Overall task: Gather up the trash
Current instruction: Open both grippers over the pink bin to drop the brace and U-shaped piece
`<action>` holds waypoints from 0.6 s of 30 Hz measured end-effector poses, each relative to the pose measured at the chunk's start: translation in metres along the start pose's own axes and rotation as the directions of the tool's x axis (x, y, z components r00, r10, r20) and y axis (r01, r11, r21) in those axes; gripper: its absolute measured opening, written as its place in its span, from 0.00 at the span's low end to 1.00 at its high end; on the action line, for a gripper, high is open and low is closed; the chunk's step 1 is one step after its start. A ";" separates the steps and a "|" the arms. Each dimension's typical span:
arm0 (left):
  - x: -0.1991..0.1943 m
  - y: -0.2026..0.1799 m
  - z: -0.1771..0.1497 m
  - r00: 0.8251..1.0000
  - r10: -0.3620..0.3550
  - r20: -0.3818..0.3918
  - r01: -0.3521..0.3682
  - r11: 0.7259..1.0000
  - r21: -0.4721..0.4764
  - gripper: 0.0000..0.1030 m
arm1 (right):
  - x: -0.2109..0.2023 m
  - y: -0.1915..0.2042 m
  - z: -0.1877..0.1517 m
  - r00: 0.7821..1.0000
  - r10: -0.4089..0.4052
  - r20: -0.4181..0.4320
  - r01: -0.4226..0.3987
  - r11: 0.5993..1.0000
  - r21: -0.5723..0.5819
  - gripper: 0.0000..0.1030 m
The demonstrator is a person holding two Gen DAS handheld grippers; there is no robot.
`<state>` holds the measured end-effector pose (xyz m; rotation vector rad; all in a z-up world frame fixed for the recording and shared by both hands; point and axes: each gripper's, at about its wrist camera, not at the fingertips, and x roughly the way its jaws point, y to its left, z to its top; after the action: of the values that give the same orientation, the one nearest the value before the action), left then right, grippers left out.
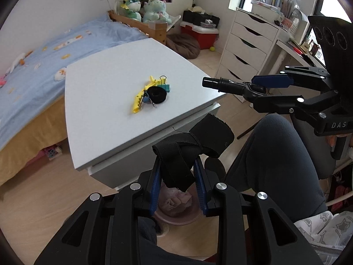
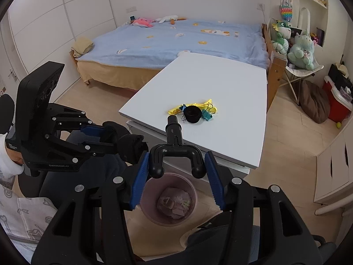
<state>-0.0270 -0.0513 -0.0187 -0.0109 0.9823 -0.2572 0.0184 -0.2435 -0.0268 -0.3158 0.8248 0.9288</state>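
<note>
We pinch a black strap (image 1: 187, 152) in our left gripper (image 1: 177, 190) and a forked black tool (image 2: 175, 150) in our right gripper (image 2: 176, 185), both above the pink bin (image 2: 192, 190); neither is dropped yet, and at twelve o'clock a clip pile (image 2: 194, 111) waits on the white table (image 2: 231, 88).

The white table (image 2: 220, 84) is bare on all sides of one small heap near its front: a black tape roll (image 2: 192, 115), yellow plastic pieces (image 1: 141, 97) and binder clips (image 2: 207, 113) touching one another. Below the table's near edge the pink bin (image 2: 152, 216) stands open-topped on the floor, its mouth unobstructed from above. The person's knee (image 1: 275, 145) crowds the right side of the bin, and the table's front panel (image 1: 123, 165) closes the far side.
</note>
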 end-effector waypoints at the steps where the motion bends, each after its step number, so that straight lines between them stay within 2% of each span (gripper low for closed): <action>1: 0.001 -0.001 -0.001 1.000 -0.002 -0.003 0.002 1.000 0.001 0.28 | -0.001 0.001 -0.001 1.000 0.000 0.001 0.000 1.000 0.001 0.50; 3: 0.001 -0.003 -0.002 1.000 -0.004 0.000 0.004 1.000 0.008 0.33 | -0.001 0.000 -0.001 1.000 0.000 0.003 0.000 1.000 0.004 0.50; 4: 0.001 -0.003 -0.002 1.000 -0.004 0.004 0.004 1.000 0.012 0.48 | -0.001 -0.001 -0.001 1.000 -0.001 0.004 0.001 1.000 0.004 0.50; 5: 0.001 -0.003 -0.002 1.000 -0.007 0.011 0.007 1.000 0.011 0.57 | -0.001 -0.001 -0.001 1.000 -0.001 0.004 0.001 1.000 0.005 0.50; 6: 0.001 -0.002 -0.002 1.000 -0.003 0.024 0.003 1.000 0.005 0.81 | -0.002 0.000 -0.001 1.000 -0.001 0.004 0.001 1.000 0.005 0.50; 7: 0.000 -0.002 -0.002 0.999 0.002 0.041 -0.002 1.000 -0.005 0.88 | -0.002 -0.001 -0.001 1.000 -0.001 0.004 0.001 1.000 0.006 0.50; 18: -0.011 0.009 0.000 0.996 0.040 0.079 -0.034 0.997 -0.065 0.92 | -0.003 0.001 -0.006 1.000 0.004 0.004 -0.004 1.000 0.010 0.50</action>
<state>-0.0314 -0.0405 -0.0108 -0.0609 0.9095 -0.1899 0.0135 -0.2476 -0.0288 -0.3036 0.8269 0.9289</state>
